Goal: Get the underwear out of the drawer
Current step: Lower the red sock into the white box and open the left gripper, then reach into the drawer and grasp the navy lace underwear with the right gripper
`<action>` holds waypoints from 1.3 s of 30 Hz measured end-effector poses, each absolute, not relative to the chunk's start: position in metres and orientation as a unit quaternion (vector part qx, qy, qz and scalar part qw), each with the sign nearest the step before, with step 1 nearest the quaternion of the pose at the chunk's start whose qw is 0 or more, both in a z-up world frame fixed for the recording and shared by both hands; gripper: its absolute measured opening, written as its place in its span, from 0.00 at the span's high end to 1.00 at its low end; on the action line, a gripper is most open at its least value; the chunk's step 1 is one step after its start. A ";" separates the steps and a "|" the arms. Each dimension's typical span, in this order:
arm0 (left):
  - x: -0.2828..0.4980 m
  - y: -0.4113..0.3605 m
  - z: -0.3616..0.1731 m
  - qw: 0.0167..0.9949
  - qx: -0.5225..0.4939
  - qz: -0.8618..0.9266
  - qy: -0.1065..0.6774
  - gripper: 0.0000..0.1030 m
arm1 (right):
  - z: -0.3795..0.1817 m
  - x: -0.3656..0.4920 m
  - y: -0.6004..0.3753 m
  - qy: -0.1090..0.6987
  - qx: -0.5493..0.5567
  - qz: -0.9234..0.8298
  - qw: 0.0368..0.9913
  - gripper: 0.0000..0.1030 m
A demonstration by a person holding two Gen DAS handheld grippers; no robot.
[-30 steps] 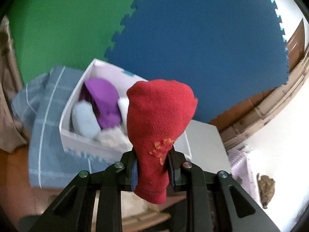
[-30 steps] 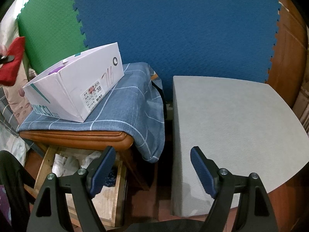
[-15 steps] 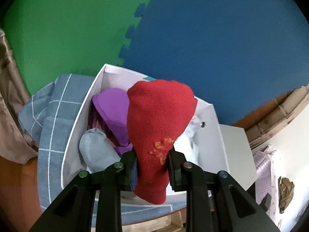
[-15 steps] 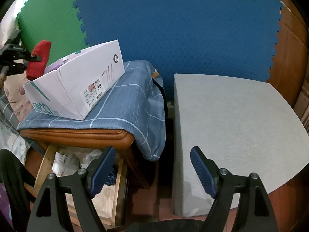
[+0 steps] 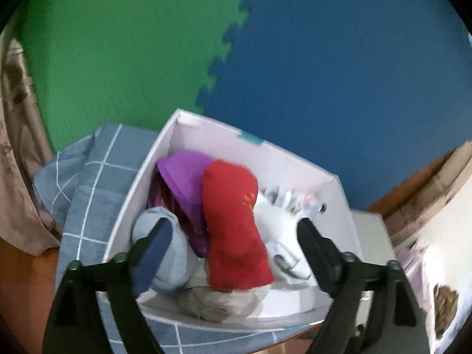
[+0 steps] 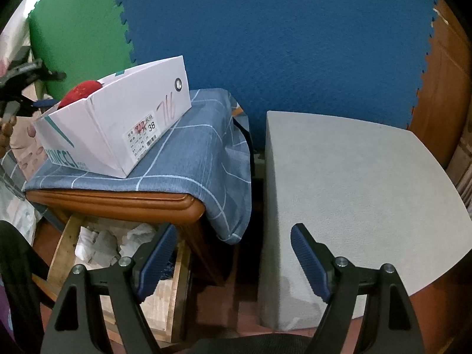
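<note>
Your left gripper (image 5: 233,230) has just been opening, its fingers now spread wide and touching nothing, so the red garment (image 5: 236,230) that stood between them lies released in the white shoebox (image 5: 295,165), leaning on the purple piece (image 5: 183,174) beside the pale blue roll (image 5: 168,253). The box rests on the checked cloth (image 6: 191,150) over the wooden surface (image 6: 118,203), above the open drawer (image 6: 112,242), where pale crumpled laundry waits. Your right gripper (image 6: 233,262) hangs with fingers spread and empty, near the drawer; the grey block (image 6: 354,191) lies just right of it.

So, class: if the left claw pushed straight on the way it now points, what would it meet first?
Most likely the red garment, lying between the open left claw in the white box; depth is hard to judge.
</note>
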State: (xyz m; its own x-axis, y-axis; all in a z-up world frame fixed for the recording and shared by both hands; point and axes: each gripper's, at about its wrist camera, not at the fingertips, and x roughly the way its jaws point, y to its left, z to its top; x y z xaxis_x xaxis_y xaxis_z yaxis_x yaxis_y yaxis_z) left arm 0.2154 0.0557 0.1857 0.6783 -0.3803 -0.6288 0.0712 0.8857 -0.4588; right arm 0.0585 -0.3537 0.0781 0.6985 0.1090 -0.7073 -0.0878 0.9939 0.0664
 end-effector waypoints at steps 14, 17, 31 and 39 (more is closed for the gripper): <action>0.075 0.105 0.155 0.932 -0.136 -0.096 0.321 0.07 | 0.058 0.037 -0.229 0.396 -0.212 0.233 0.862 0.21; 0.051 0.124 0.136 0.936 -0.145 -0.083 0.310 0.06 | 0.034 0.044 -0.193 0.415 -0.268 0.257 0.831 0.21; 0.033 0.149 0.093 0.929 -0.182 -0.072 0.314 0.05 | -0.091 0.071 -0.111 0.449 -0.462 0.215 0.734 0.21; 0.039 0.149 0.086 0.921 -0.197 -0.077 0.327 0.03 | -0.115 0.079 -0.109 0.463 -0.480 0.207 0.716 0.21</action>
State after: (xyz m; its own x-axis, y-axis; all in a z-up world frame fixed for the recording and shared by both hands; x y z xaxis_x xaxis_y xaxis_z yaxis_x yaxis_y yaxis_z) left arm 0.0387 0.1492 0.0861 0.7738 -0.2706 -0.5727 0.0125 0.9105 -0.4133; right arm 0.0787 -0.1089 -0.1148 0.4855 -0.1475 -0.8617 -0.7414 0.4529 -0.4952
